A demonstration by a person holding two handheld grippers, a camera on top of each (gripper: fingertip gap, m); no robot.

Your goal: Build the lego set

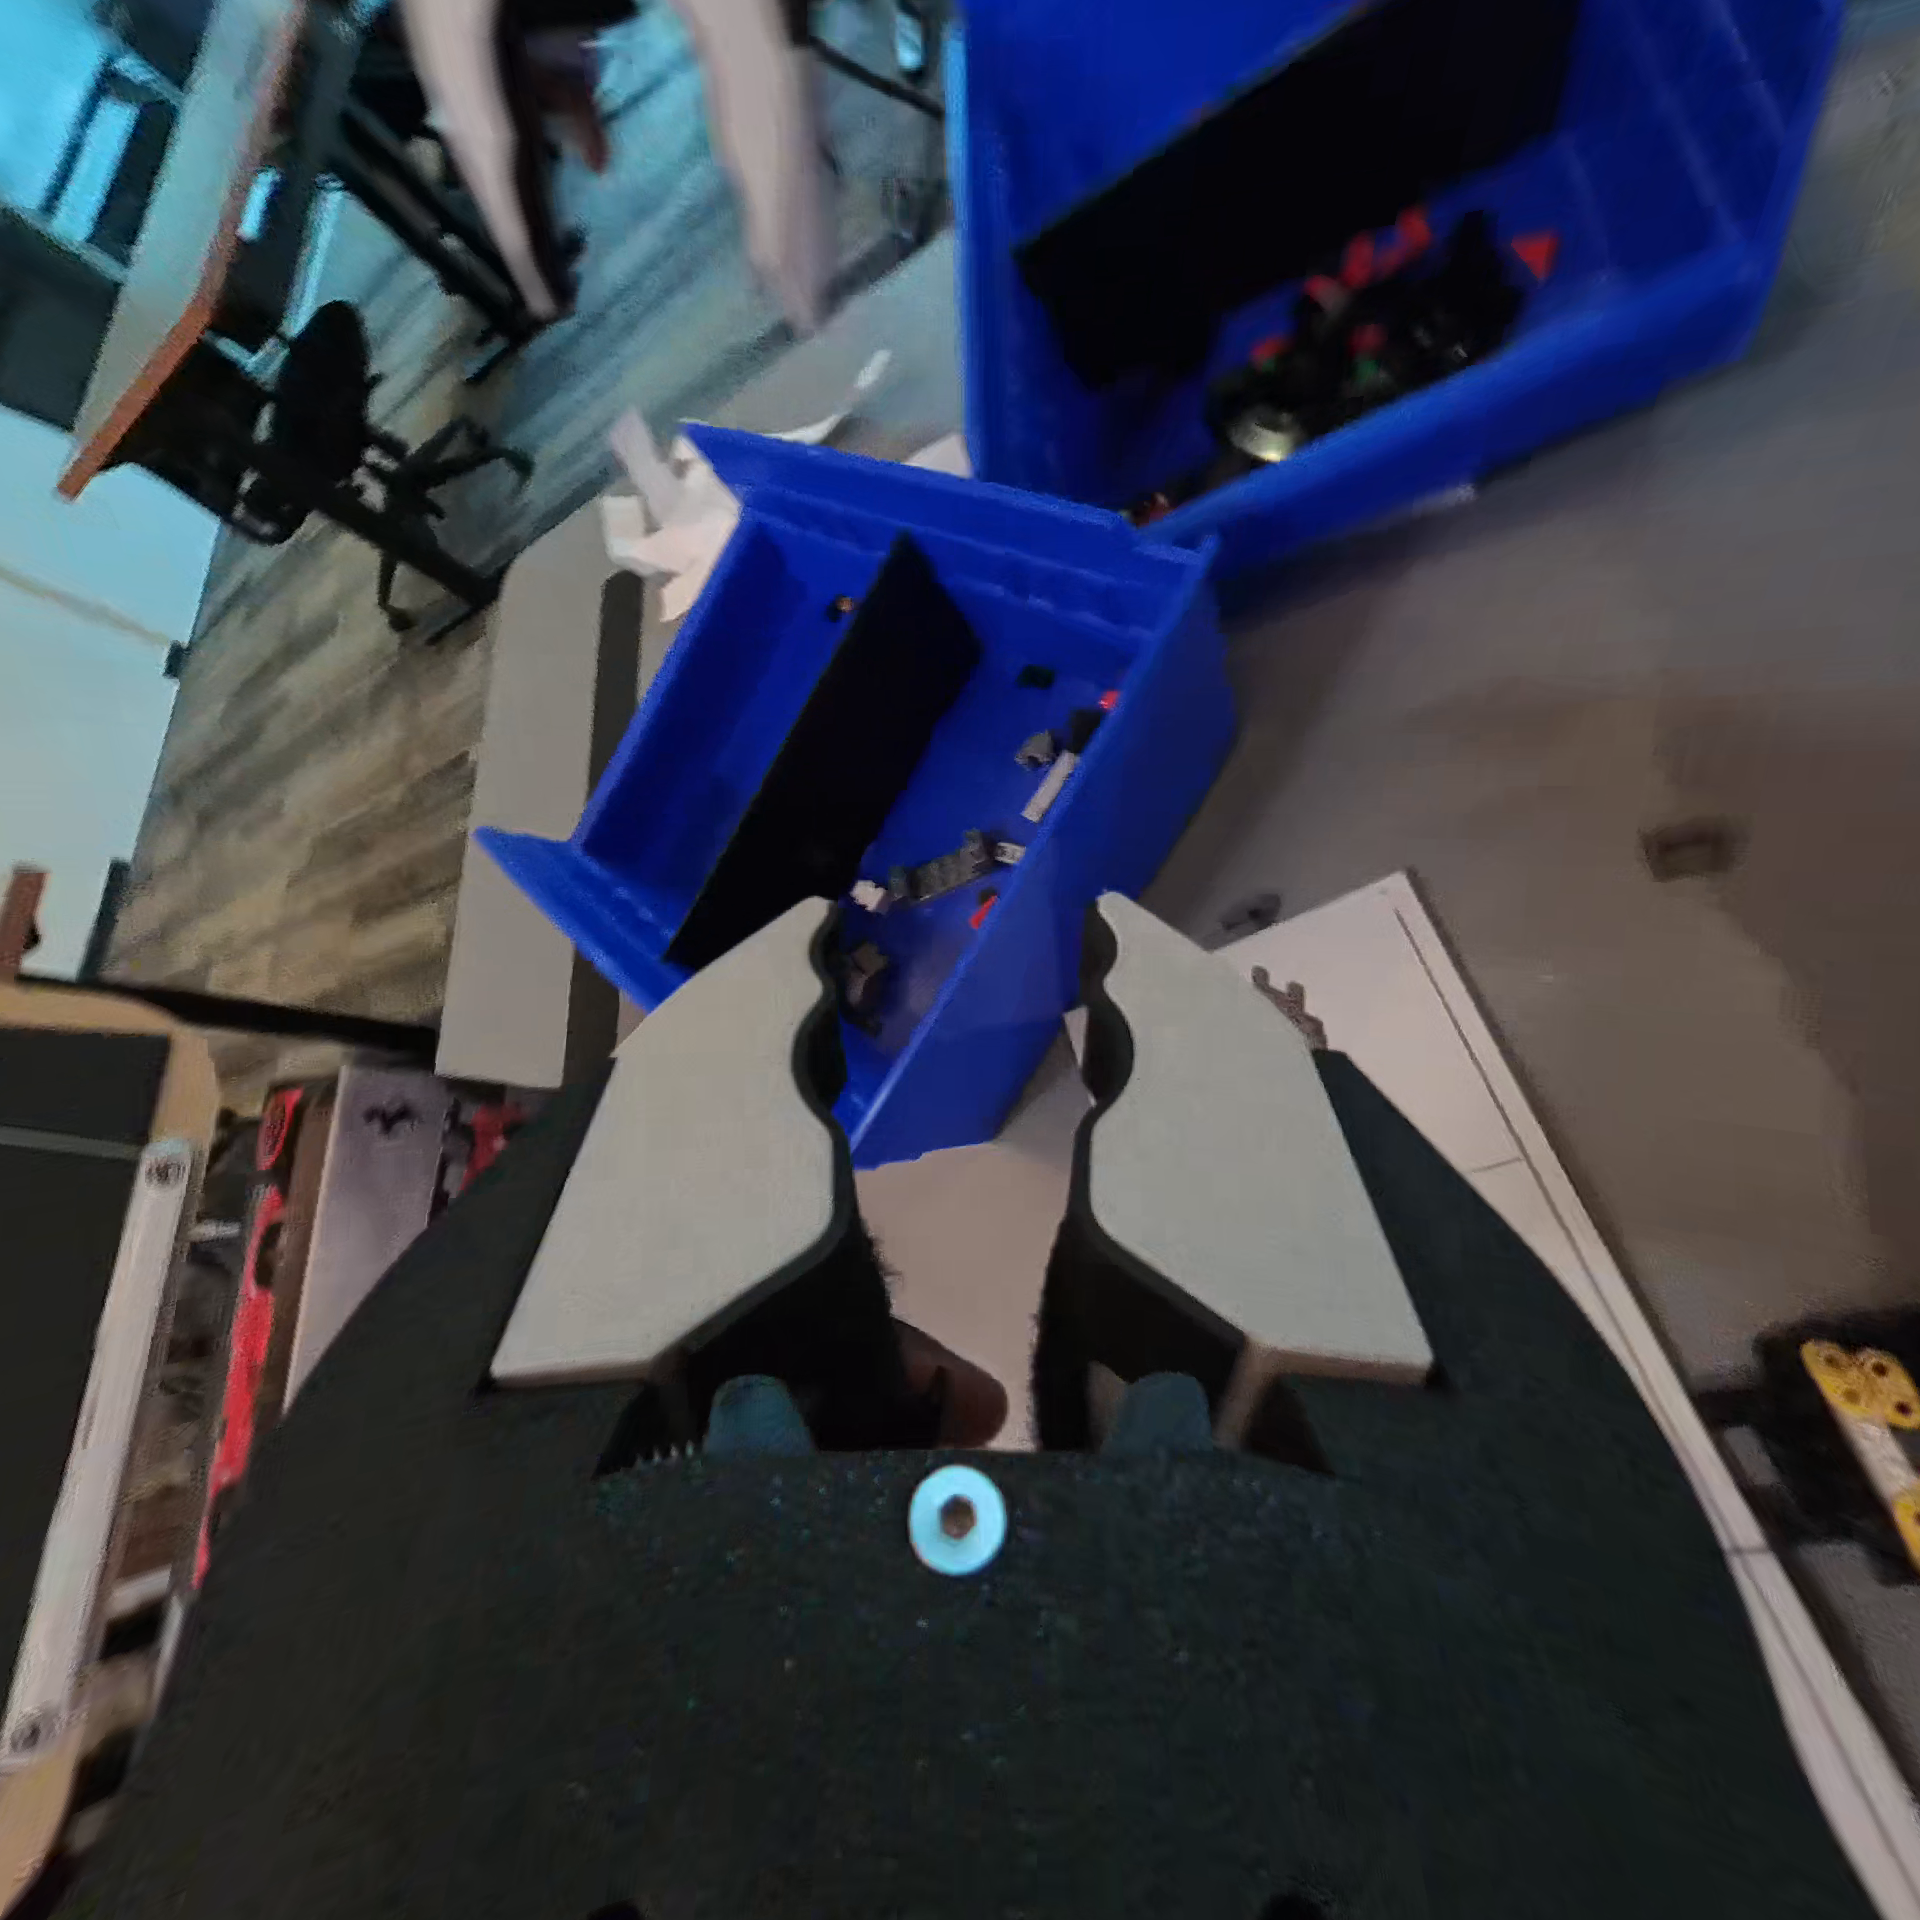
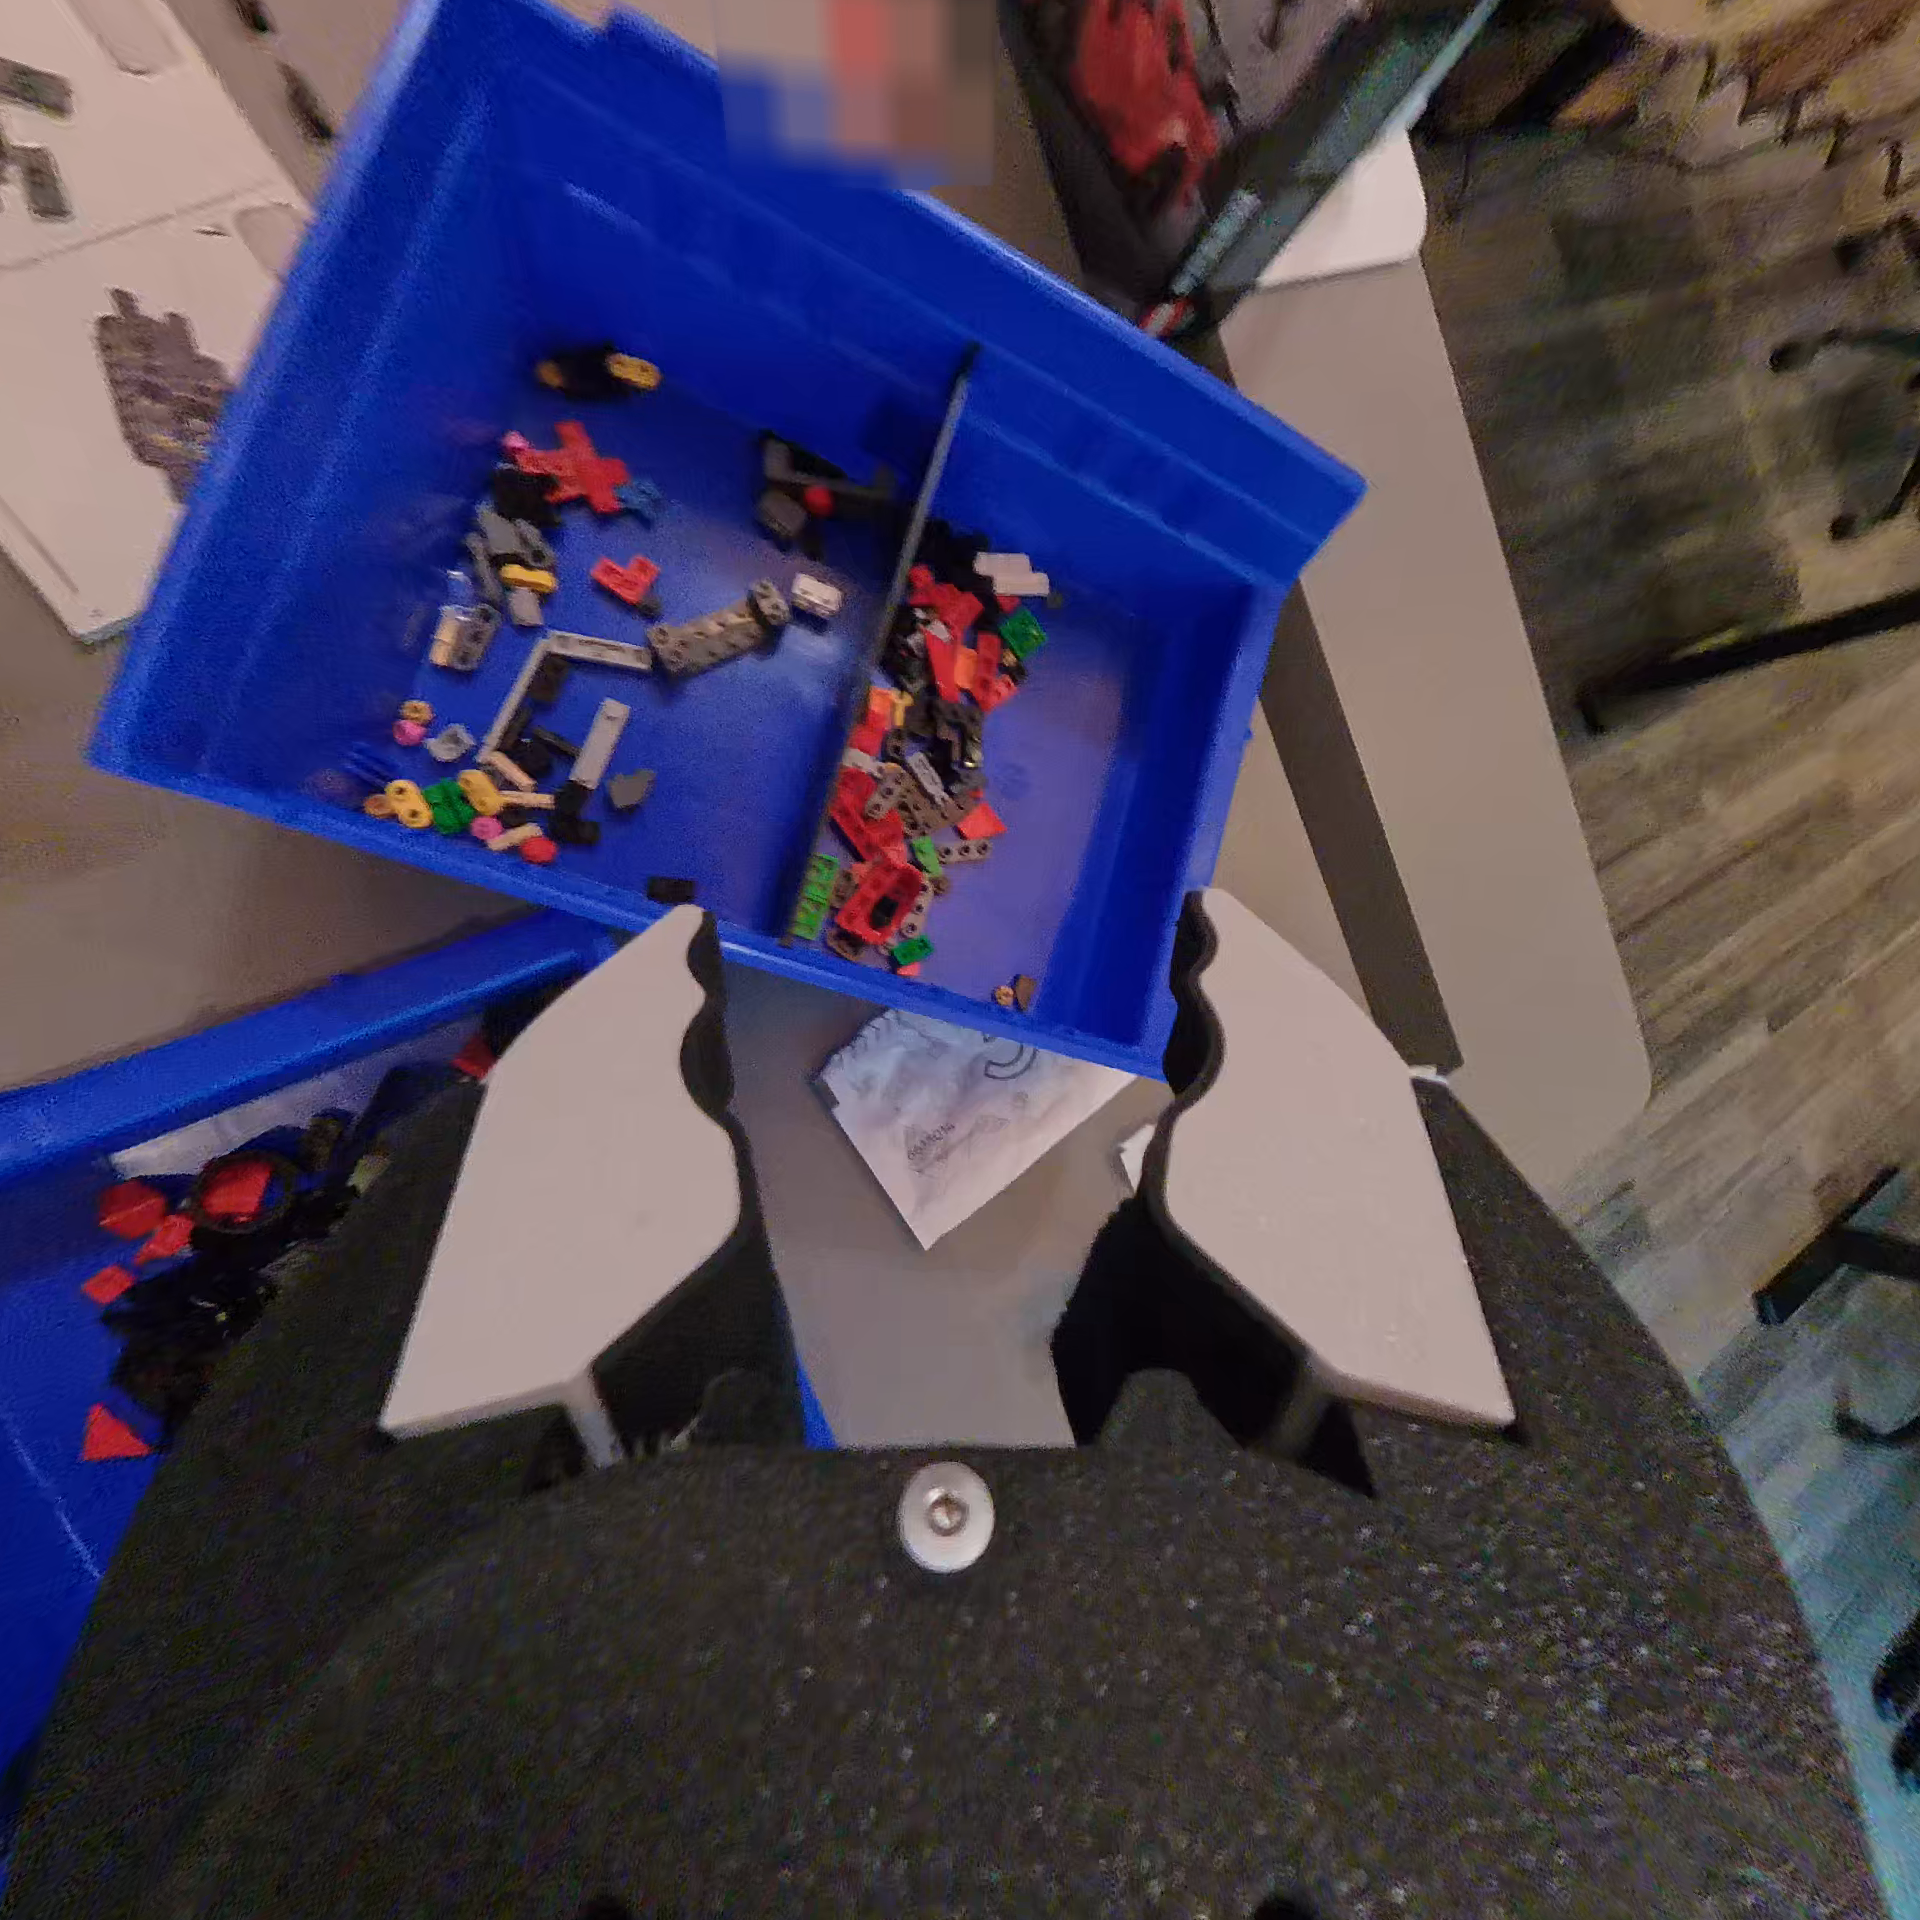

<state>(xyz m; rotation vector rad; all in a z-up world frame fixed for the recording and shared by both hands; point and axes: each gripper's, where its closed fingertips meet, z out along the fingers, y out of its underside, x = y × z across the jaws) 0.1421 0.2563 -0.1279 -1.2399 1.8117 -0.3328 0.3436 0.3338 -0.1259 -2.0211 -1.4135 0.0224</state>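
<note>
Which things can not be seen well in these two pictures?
- Left wrist view: small pieces in the blue bin between the open left gripper are blurred; the black divider hides one side.
- Right wrist view: the second bin is cut off by the edge and the right gripper.

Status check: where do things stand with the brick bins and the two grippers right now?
Done: loose bricks already lie in both compartments of the blue divided bin.

In hand: nothing. The right gripper is open above that bin's near wall and a crumpled paper. The left gripper is open over a bin holding a few grey pieces.

Left: a second bin still holds red and black parts.
</note>
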